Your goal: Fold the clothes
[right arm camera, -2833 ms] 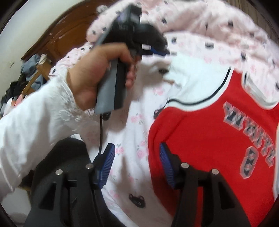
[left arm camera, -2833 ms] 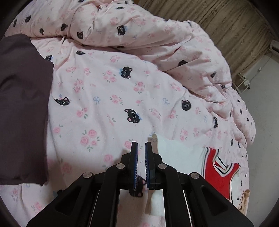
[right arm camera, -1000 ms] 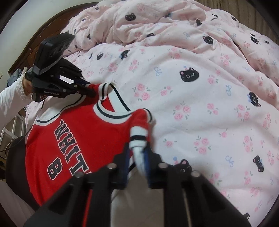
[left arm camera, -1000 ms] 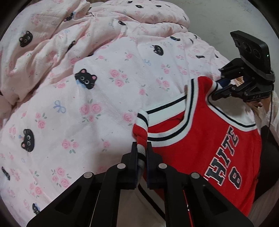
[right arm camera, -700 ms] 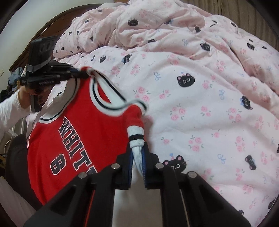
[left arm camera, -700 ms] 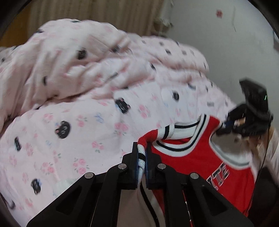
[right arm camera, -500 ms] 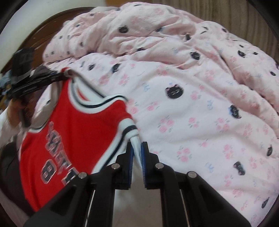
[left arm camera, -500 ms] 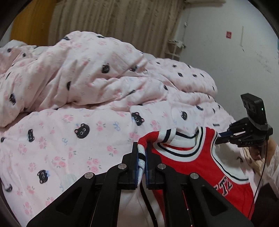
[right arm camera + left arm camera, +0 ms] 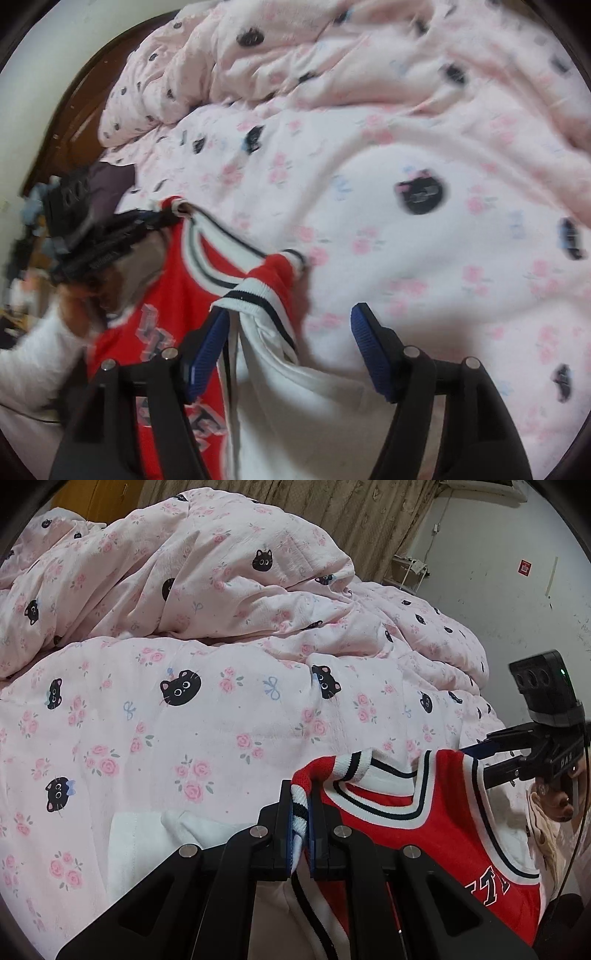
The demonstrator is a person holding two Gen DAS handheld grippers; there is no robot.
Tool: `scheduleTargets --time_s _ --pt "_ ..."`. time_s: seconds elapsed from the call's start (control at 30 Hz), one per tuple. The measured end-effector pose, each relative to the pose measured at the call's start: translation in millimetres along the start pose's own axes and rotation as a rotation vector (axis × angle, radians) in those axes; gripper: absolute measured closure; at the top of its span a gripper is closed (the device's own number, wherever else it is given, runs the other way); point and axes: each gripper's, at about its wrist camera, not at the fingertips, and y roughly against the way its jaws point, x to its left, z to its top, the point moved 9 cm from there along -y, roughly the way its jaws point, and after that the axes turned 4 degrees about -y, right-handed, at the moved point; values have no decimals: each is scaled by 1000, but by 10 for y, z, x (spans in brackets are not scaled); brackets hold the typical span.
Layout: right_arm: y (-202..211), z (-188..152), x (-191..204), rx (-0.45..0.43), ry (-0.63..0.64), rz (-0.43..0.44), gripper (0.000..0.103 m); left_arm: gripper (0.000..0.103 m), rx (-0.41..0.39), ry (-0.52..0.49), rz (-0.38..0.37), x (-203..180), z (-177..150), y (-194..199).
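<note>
Holding red jersey [image 9: 424,834] shoulder clamped in my left gripper [image 9: 300,825]; right gripper [image 9: 291,347] opening, strap slipping free. Advice: lay flat first.

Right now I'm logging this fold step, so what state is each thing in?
red jersey: lifted off the bed by one shoulder strap, hanging.
left gripper: shut on that shoulder strap.
right gripper: jaws opening, other strap loose between them.
pink duvet: spread on the bed, bunched at the far side.
</note>
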Motion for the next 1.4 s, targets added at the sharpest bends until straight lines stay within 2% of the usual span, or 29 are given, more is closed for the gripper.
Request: scheduleTargets --time_s 0.17,0.27,0.33,0.4,0.53,0.73,0.77,0.8,0.83,0.87,0.9,1.0,1.13,1.2,1.27,1.4 --pt "-71 -56 56 138 -65 119 32 98 -16 -2 -6 -13 22 37" --pt "-5 -126 -21 183 -69 84 32 98 -19 -6 -2 -22 32 41" --pt "40 -126 -86 184 -59 23 32 98 -23 -4 -3 -24 41 51" --pt "92 -79 -102 170 -61 17 32 98 -27 -4 -4 -30 51 63" --pt "22 72 -40 162 -107 89 32 98 -34 -10 0 -42 62 82" --pt "-365 239 -2 213 -203 145 33 98 -49 -13 1 -52 85 124" --pt "-413 245 -32 221 -212 133 39 98 -51 -13 1 -54 91 133" --pt "-442 249 -50 223 -217 125 52 98 -53 -13 0 -55 94 138" --pt "-454 251 -39 220 -213 121 60 98 -56 -12 0 -53 100 144" --pt "-441 258 -14 211 -203 122 75 98 -58 -11 1 -50 106 150" --pt "-428 265 11 202 -193 122 80 98 -62 -8 0 -47 114 159" --pt "-323 314 84 159 -145 105 87 98 -79 0 5 -31 141 191" --pt "9 499 234 16 -7 70 88 98 -119 22 40 49 201 244" --pt "119 540 286 -35 58 58 88 98 -115 40 63 111 197 218" --pt "85 530 223 -34 87 2 88 98 -69 58 89 182 139 104" --pt "-276 441 -153 53 43 -167 88 95 17 65 129 241 4 -147"
